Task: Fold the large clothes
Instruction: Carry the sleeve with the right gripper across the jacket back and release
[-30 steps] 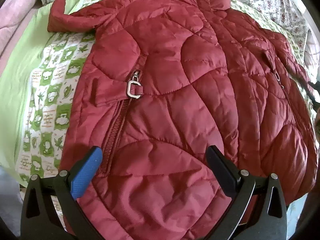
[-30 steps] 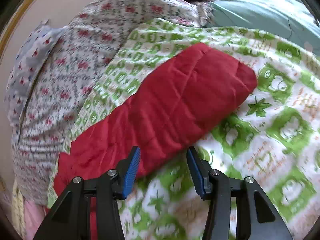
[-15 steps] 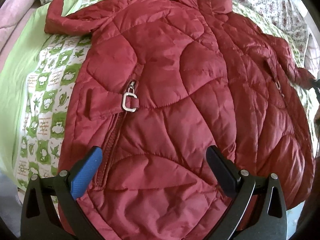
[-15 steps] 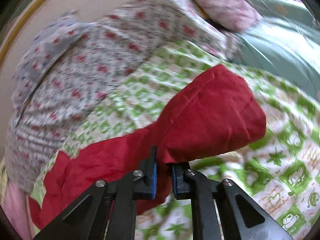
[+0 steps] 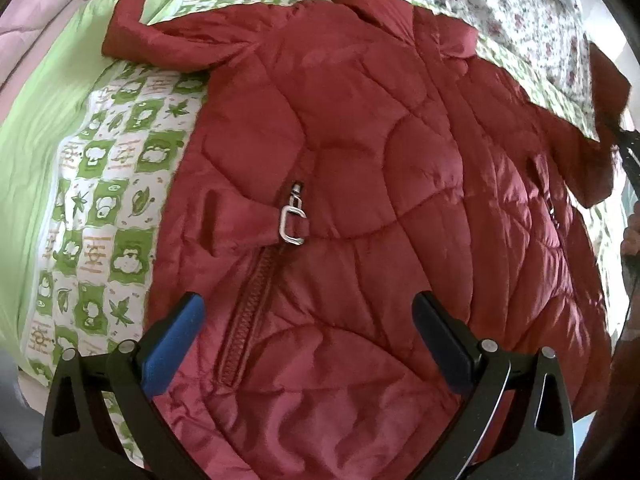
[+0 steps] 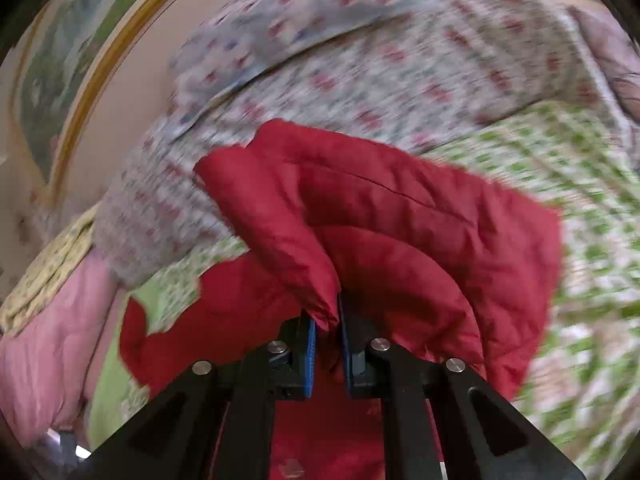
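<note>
Right wrist view, right hand-held gripper (image 6: 327, 344) pinching red jacket sleeve (image 6: 380, 216), lifted

One dark red quilted puffer jacket (image 5: 360, 184), two sleeves showing. One silver metal zipper pull (image 5: 293, 224). One green-and-white checked cartoon-print bedcover (image 5: 100, 184). One white floral-print quilt (image 5: 500, 4). One pale pink padded blanket (image 6: 44, 340). One gold-framed picture (image 6: 72, 80) on wall. Two black two-finger tools: left tool (image 5: 308, 344), right tool (image 6: 327, 354); two blue-padded fingers each.
</note>
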